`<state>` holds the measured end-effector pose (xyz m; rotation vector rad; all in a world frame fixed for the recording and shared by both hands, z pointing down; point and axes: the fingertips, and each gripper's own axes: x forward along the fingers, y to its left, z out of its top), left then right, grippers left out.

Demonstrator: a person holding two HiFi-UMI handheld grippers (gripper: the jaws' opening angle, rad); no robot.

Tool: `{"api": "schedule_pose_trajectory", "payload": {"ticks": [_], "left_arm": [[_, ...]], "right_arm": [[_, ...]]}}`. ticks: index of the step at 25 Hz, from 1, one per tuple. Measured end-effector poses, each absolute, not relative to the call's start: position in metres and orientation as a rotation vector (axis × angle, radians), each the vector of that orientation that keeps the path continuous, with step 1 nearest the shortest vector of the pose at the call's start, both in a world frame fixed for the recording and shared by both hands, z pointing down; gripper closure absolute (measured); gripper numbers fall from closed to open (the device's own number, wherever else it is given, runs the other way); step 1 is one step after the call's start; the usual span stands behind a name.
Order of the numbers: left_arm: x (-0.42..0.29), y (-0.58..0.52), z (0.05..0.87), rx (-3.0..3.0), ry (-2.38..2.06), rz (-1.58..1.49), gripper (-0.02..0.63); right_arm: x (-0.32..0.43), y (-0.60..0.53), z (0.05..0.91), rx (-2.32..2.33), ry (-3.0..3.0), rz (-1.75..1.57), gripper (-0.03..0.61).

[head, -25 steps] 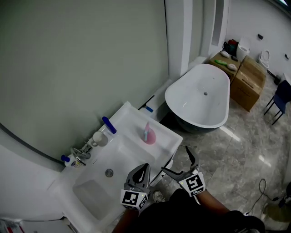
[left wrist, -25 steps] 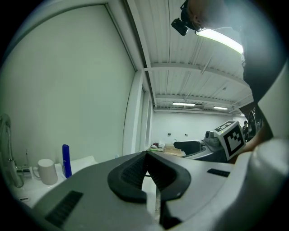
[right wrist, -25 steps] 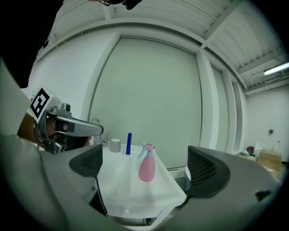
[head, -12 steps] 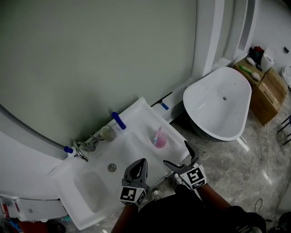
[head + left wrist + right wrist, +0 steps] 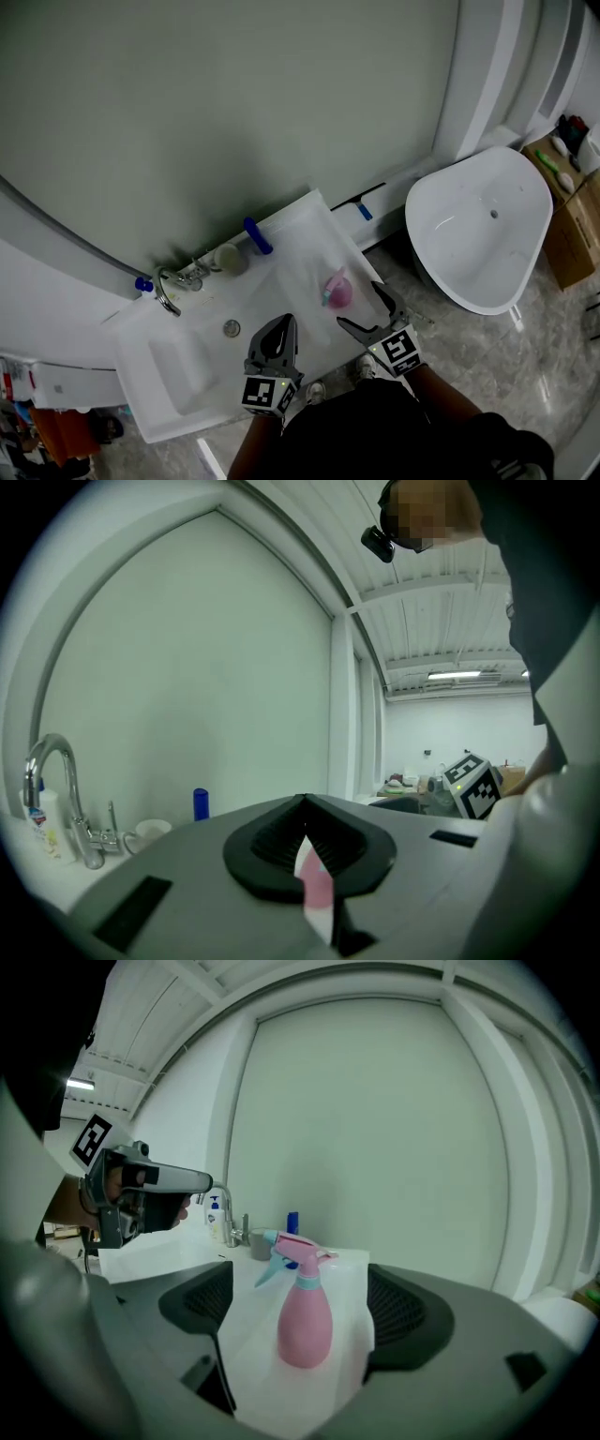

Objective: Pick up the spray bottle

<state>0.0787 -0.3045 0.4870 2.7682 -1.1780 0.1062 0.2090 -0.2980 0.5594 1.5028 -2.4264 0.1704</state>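
Seeming light, slick plastic, the spray bottle (image 5: 305,1321) at twelve o'clock between the spread, just-narrowing right tongs (image 5: 302,1314) wants a belly pinch; left tongs (image 5: 305,803) pressed together.

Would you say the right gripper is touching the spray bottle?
Apart. The right gripper view shows the spray bottle between the right gripper's just-closing jaws, counter visible either side.

Dim, even indoor light; fisheye vignette, edges blurred.

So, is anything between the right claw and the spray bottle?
Nothing visible. The right claw, jaws apart but just closing, lines up on the upright spray bottle without touching it; only bare counter lies in front.
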Motion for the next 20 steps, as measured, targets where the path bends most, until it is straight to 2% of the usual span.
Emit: {"api": "schedule_pose_trajectory", "payload": {"ticks": [5,13,20], "left_arm": [[0.075,-0.302,0.487,2.709,-1.304,0.132,0.620],[0.060,-0.287,0.489,2.576,-1.502,0.153,0.621],[0.041,-0.285,0.494,2.531,-1.538,0.163,0.620]], "right_arm": [[0.205,-0.313,0.577,1.393,-2.480,0.197,0.155],[0.198,-0.335,0.606,1.257,-2.517,0.181,0.235],[0.192,-0.347,0.619,1.266,-2.489,0.201,0.256]]}}
